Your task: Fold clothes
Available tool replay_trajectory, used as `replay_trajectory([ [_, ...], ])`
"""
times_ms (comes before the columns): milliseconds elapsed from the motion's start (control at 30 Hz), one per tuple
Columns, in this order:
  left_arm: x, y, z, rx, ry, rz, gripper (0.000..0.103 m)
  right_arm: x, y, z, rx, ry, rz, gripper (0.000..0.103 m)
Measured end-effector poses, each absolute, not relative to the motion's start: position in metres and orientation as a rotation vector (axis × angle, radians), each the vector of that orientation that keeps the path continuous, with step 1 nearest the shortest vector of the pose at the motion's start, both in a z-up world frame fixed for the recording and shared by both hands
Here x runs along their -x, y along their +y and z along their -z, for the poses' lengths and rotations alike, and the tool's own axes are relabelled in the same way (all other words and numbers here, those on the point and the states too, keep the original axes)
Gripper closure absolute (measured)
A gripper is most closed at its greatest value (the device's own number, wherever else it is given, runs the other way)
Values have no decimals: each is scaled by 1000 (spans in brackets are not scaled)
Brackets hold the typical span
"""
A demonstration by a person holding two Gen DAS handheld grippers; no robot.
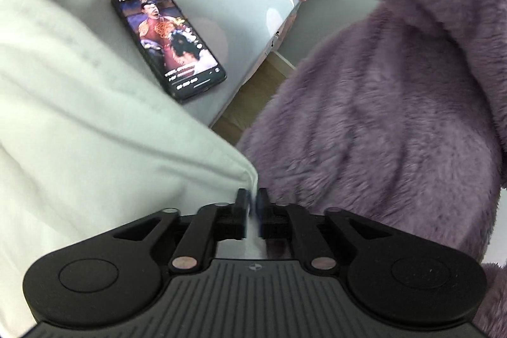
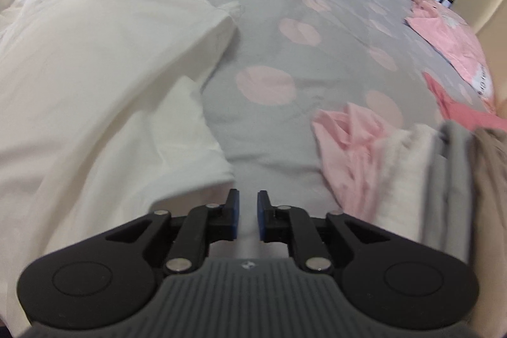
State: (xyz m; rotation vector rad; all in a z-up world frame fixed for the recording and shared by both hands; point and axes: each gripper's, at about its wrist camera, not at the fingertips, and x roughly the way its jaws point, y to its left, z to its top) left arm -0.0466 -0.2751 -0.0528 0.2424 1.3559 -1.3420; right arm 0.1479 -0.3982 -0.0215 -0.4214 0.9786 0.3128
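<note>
A white garment [image 1: 95, 129] covers the left of the left wrist view. My left gripper [image 1: 252, 198] is shut on its corner, and the cloth runs down between the jaws. The same white garment [image 2: 95, 78] lies spread on the bed in the right wrist view, left of my right gripper [image 2: 247, 198]. The right gripper's jaws stand slightly apart with nothing between them, just beside the garment's near edge, over the bedsheet.
A phone [image 1: 168, 43] with a lit screen lies on the grey sheet [image 1: 240, 8] near the bed edge. A furry purple sleeve [image 1: 380, 116] fills the right. Pink clothes [image 2: 348, 148], a beige and grey pile [image 2: 443, 167] and a pink garment [image 2: 450, 37] lie right.
</note>
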Motion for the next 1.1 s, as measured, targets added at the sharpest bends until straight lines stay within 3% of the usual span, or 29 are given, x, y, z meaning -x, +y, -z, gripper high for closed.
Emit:
replay_trajectory([
  [67, 42, -265, 50, -219, 1348, 1322, 61, -138, -407, 9, 407, 972, -294, 76],
  [233, 9, -222, 27, -108, 1281, 1235, 60, -103, -420, -25, 400, 926, -270, 67],
  [433, -61, -183, -1, -52, 1093, 944, 61, -73, -421, -42, 337, 887, -289, 67],
  [667, -142, -196, -15, -62, 933, 739, 60, -95, -405, -33, 279, 884, -300, 67],
  [900, -218, -225, -5, -134, 906, 630, 56, -132, -409, -8, 121, 945, -283, 63],
  [1100, -277, -242, 25, -139, 1038, 557, 57, -157, -421, 15, -28, 1028, -262, 59],
])
